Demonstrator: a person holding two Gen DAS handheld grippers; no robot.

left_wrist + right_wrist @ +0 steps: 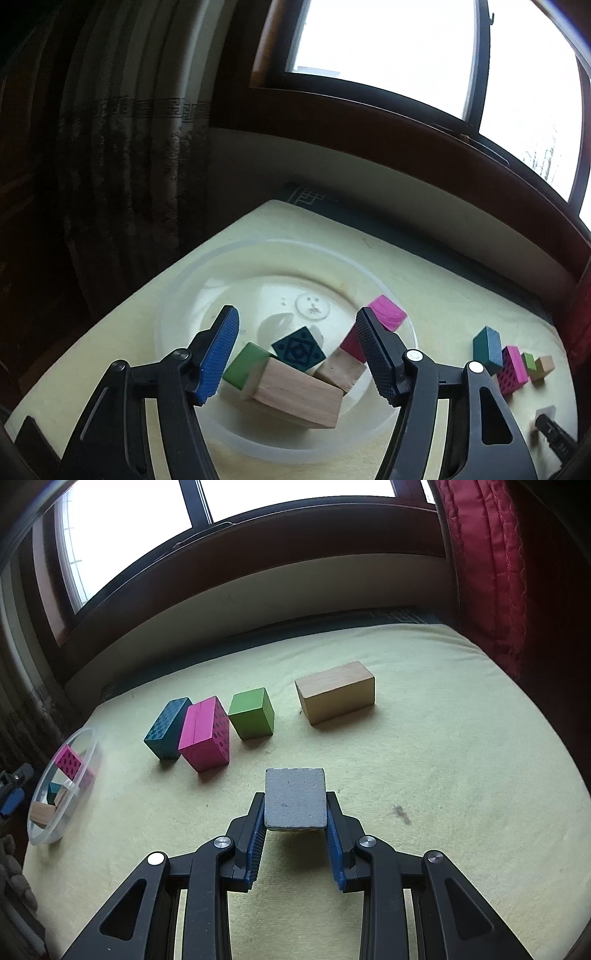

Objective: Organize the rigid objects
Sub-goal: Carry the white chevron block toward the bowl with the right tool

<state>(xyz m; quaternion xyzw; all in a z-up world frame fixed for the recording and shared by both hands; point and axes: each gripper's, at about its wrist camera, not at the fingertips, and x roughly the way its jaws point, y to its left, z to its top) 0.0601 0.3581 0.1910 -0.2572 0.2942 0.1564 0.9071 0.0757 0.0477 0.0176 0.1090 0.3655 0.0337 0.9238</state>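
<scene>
Left gripper (297,334): jaws spread wide, empty, above the clear round plastic bowl (258,441).
Bowl contents: long plain wooden block (295,398), green block (245,363), teal patterned block (298,350), pink block (386,312), small plain block (341,369).
Right gripper (295,829): clamped on a grey square block (295,797), held over the pale yellow cloth (443,775).
Row on cloth: teal checkered block (168,727) touching pink dotted block (205,733); green wooden cube (252,713) just beside; tan wooden block (336,692) apart to the right.

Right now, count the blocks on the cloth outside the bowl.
5: teal block, pink dotted block, green cube and plain wooden block in a row; grey block in the right tool.
</scene>
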